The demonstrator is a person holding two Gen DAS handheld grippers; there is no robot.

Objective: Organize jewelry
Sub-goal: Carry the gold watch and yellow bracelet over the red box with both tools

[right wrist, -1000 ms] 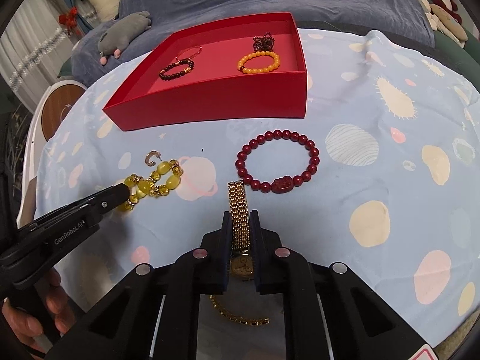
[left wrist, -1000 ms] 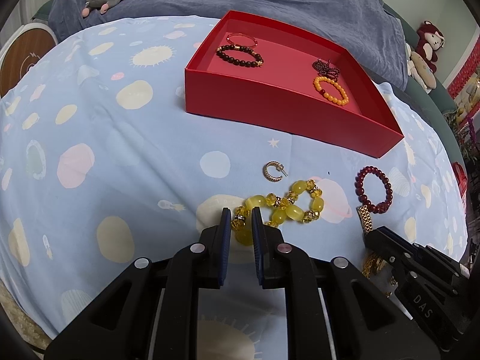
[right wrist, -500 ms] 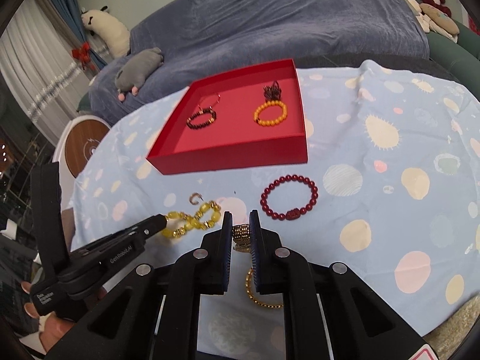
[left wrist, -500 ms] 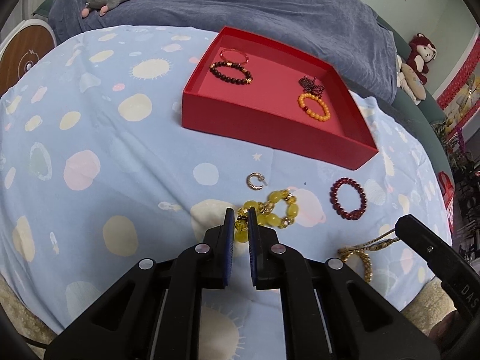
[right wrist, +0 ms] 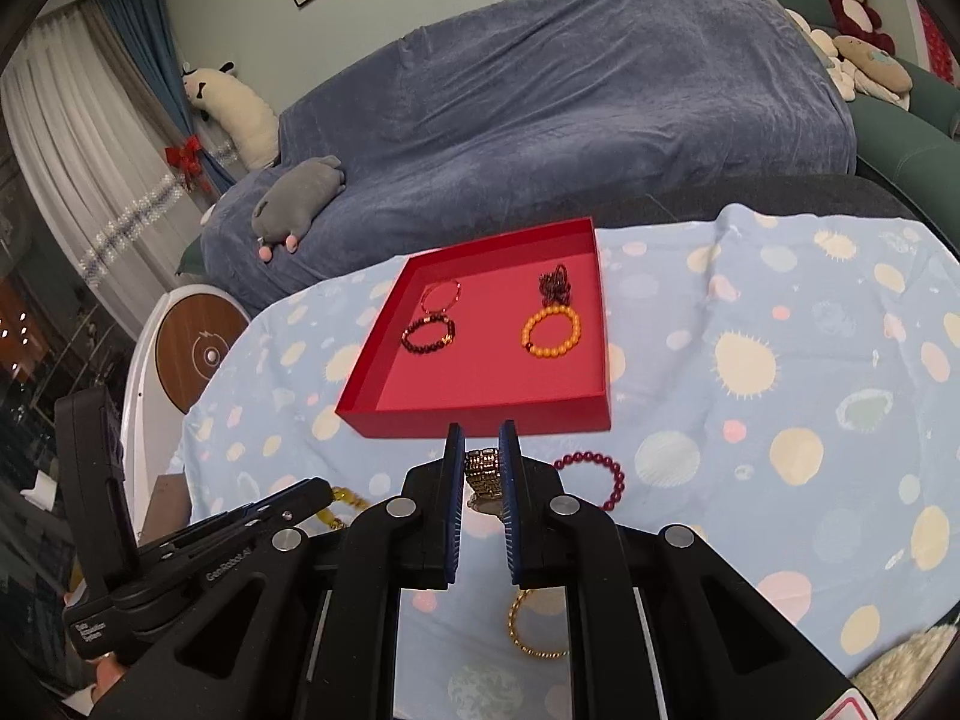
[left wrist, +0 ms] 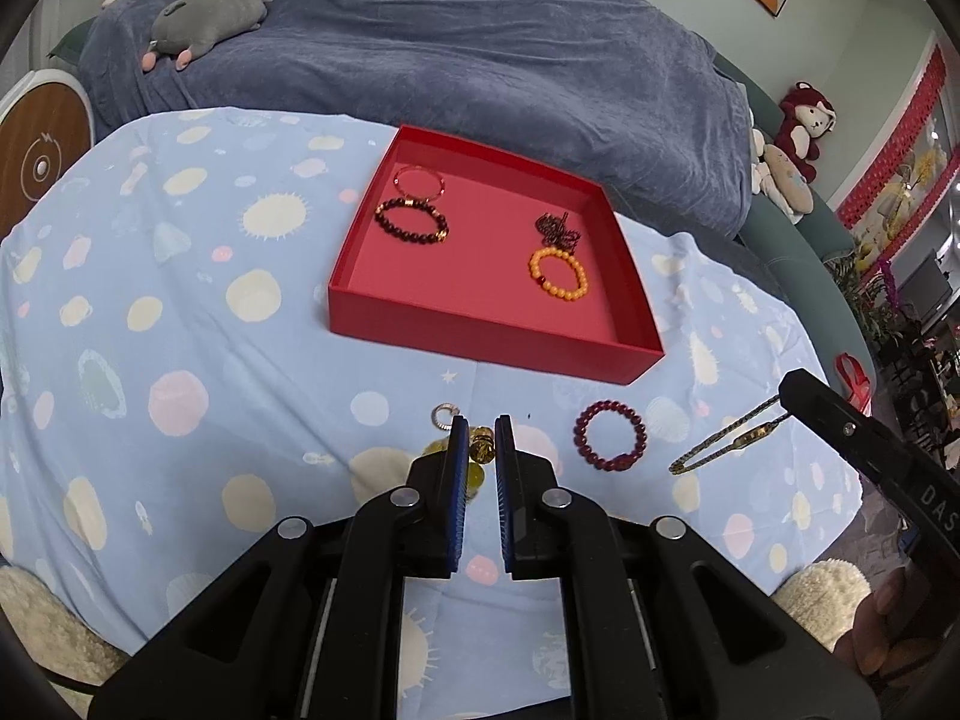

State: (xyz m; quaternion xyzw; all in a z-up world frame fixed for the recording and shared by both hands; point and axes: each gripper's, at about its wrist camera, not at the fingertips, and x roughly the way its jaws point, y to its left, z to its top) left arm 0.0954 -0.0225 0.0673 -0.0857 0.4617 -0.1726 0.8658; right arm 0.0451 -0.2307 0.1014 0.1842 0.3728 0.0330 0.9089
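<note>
- Gold metal links sit between my right gripper's (right wrist: 482,461) fingers: it is clamped on the gold watch (right wrist: 483,471), whose band hangs in a loop below, off the cloth; the left view shows the watch (left wrist: 729,443) dangling at 3 o'clock.
- My left gripper (left wrist: 478,441) is nearly closed, pinching the yellow bead bracelet (left wrist: 480,450) by what looks like one bead, with the rest trailing underneath.
- The red tray (right wrist: 480,417) lies at 12 o'clock of both grippers. It already holds an orange bead bracelet (right wrist: 551,331), a dark bead bracelet (right wrist: 428,336), a thin red bangle (right wrist: 441,294) and a dark chain (right wrist: 555,288).
- On the planet-print tablecloth (left wrist: 180,330), the dark red bead bracelet (left wrist: 610,435) rests at 2 o'clock of the left fingertips, and a small hoop earring (left wrist: 444,416) just at 11 o'clock.
- Risk, as I judge it: the yellow beads are round and slick, so a one-bead pinch could slip out during the carry.
- The watch's loose loop may swing and snag the tray's near wall if I cross it low.
- Both grippers head for the same tray; converging could knock them together or tangle the two pieces.
- Dropping carelessly could pile onto the bracelets already placed.
</note>
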